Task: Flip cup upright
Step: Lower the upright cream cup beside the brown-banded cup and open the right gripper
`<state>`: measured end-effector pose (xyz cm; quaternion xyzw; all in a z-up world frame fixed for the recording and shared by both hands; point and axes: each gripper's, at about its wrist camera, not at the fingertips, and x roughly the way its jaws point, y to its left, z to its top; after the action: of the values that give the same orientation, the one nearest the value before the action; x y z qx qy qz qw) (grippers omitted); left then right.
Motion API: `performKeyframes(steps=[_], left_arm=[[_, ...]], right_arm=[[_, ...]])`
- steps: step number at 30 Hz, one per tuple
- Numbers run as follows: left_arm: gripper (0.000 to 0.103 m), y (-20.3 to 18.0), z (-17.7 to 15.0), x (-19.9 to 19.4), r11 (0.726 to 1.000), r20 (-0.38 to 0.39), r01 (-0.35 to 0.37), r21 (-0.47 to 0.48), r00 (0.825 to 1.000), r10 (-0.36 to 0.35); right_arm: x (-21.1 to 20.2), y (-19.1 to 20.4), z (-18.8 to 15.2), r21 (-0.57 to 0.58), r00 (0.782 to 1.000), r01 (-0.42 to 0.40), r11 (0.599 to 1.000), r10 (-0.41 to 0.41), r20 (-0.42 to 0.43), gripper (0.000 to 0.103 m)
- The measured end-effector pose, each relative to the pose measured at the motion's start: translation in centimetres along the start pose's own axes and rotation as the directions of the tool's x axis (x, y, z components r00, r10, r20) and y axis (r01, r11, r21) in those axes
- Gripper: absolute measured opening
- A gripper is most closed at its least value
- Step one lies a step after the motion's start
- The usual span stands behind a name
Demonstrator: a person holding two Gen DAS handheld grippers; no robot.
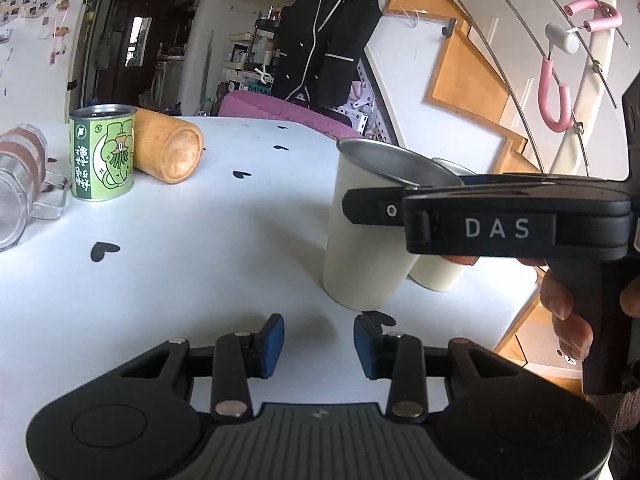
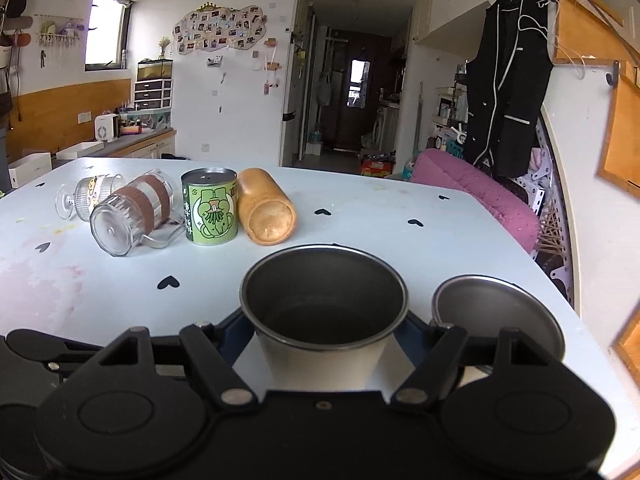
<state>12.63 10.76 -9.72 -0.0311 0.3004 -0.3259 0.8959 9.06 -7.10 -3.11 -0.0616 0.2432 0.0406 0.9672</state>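
A cream metal cup (image 1: 362, 236) stands upright on the white table (image 1: 200, 280), mouth up. It also shows in the right wrist view (image 2: 324, 320), between my right gripper's blue pads (image 2: 234, 336), which press its sides. My right gripper (image 1: 480, 224) reaches in from the right at the cup's upper part. A second cream cup (image 2: 496, 312) stands upright just right of it. My left gripper (image 1: 319, 344) is open and empty, low over the table just in front of the cup.
At the table's far left lie a wooden cup (image 2: 266, 210) on its side, a green printed can (image 2: 210, 206) standing, a glass mug with a brown band (image 2: 128, 216) on its side and a stemmed glass (image 2: 82, 198) lying. The table's right edge is near the cups.
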Motion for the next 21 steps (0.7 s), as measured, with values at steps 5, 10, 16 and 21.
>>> performKeyframes(steps=[5,10,16,21], left_arm=[[0.04,0.0,0.4,-1.0,1.0,0.027,-0.017,0.012,0.999,0.017],[0.041,0.0,1.0,-2.4,0.999,0.061,-0.048,0.026,0.997,0.046],[0.041,0.0,1.5,-4.9,0.994,0.109,-0.1,0.039,0.989,0.095],[0.049,0.2,1.9,-7.5,0.988,0.15,-0.152,0.04,0.978,0.144]], right_arm=[[-0.1,0.0,0.1,0.007,1.0,0.002,1.0,-0.002,-0.009,0.077],[-0.7,-0.2,0.2,0.061,1.0,-0.01,0.998,0.011,-0.012,0.082],[-3.4,0.0,-0.1,0.084,0.999,0.014,0.996,-0.018,0.046,0.084],[-6.3,0.1,-0.5,0.118,0.992,0.046,0.992,-0.059,0.111,0.086]])
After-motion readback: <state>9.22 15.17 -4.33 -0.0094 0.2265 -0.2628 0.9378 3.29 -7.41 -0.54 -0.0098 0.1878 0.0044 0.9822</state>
